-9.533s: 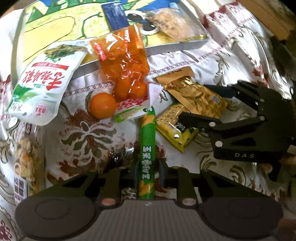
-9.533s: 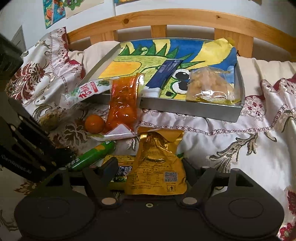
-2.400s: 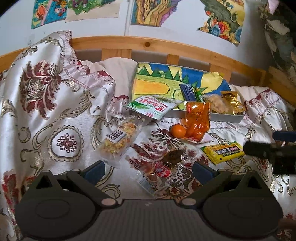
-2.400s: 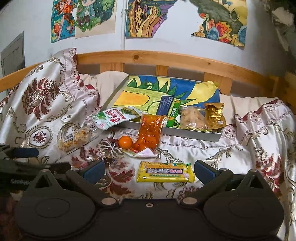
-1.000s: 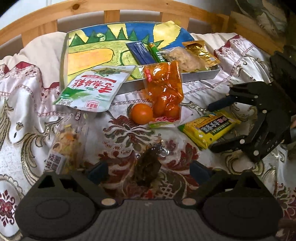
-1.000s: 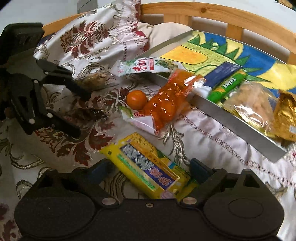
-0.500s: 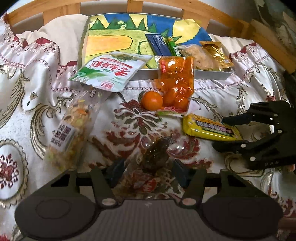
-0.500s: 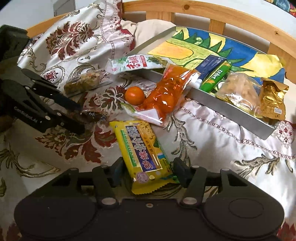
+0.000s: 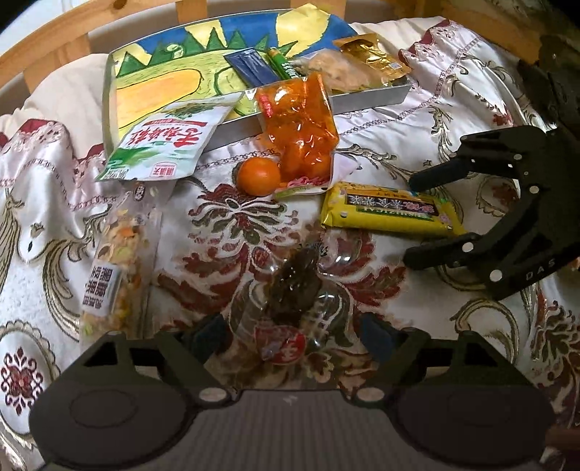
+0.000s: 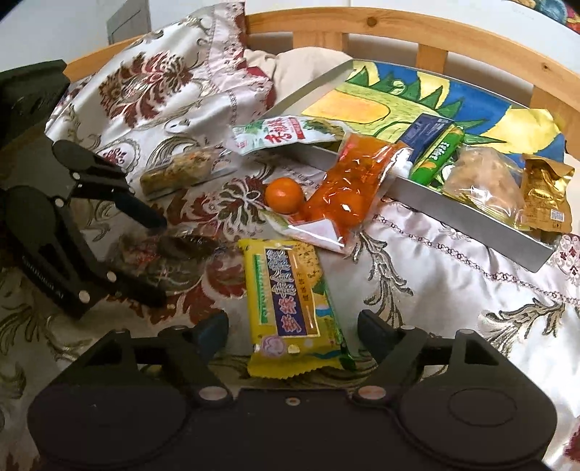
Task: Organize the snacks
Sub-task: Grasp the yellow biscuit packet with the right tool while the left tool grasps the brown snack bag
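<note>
A bed covered with a shiny white satin bedspread [image 10: 453, 261], patterned in red and gold flowers, holds a scatter of snack packets. A pale wooden rail [image 10: 435, 32] runs behind the bed, in front of a white wall. At the back lies a shallow grey metal tray [image 10: 467, 217] lined with a child's painting in blue, green and yellow. Inside it sit a dark blue packet [image 10: 427, 132], a green stick snack [image 10: 436, 157] with white lettering too small to read, a clear bag of pale crisps [image 10: 478, 181] and a gold foil pouch [image 10: 547, 195]. A white and green pouch [image 9: 163, 141] with large red Chinese characters leans over the tray's front wall, beside a clear bag of orange fruit [image 9: 301, 126]. One loose orange [image 9: 259, 176] lies just beside that bag. A clear packet of mixed dried bits [image 9: 116, 261] with a white Chinese label lies toward the left. The left gripper [image 9: 293, 335] has just been opening its jaws; they stand apart around a clear packet of dark preserved food [image 9: 293, 290] with a red round seal, not pressing it. The right gripper [image 10: 293, 335] has likewise just been opening, its jaws wide on either side of a yellow packet [image 10: 290, 293] with a dark blue band of red Chinese characters, not squeezing it.
</note>
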A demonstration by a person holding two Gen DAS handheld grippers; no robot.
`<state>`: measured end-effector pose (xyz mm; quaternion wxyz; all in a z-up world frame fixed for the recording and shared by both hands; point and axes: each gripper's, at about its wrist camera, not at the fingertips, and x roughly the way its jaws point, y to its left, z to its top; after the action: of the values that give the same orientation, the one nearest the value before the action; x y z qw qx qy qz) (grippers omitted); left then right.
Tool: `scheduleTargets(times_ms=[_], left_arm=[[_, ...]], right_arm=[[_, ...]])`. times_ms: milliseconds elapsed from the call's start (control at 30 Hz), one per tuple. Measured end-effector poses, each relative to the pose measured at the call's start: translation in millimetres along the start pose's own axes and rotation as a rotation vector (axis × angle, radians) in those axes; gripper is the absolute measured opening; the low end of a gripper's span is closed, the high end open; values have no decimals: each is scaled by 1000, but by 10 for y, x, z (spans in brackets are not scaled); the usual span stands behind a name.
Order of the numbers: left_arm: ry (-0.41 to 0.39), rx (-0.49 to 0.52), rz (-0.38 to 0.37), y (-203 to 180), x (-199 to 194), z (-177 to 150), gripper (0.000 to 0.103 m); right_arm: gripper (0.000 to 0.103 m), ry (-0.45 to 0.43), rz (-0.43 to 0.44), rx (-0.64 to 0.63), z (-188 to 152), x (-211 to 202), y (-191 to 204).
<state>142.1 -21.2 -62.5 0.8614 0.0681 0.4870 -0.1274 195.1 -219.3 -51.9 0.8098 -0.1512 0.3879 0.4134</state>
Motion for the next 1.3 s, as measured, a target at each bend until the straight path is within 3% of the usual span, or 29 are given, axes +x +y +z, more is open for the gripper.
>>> scheduleTargets(times_ms=[267, 367, 500, 833, 1167, 1300], left_arm=[[-2, 5, 21, -4, -8, 6, 57], [-7, 7, 10, 30, -46, -13, 54], [-12, -29, -4, 69, -79, -45, 54], [-8, -347, 54, 111, -161, -96, 54], [17, -260, 80, 16, -57, -47, 58], [8, -265, 80, 18, -97, -67, 54]], right_arm=[[79, -26, -20, -6, -10, 41, 77], [70, -27, -12, 3, 0, 42, 80], [54, -25, -39, 11, 5, 37, 69], [52, -16, -57, 20, 14, 34, 96], [60, -22, -72, -2, -2, 67, 149], [51, -25, -89, 14, 4, 54, 153]])
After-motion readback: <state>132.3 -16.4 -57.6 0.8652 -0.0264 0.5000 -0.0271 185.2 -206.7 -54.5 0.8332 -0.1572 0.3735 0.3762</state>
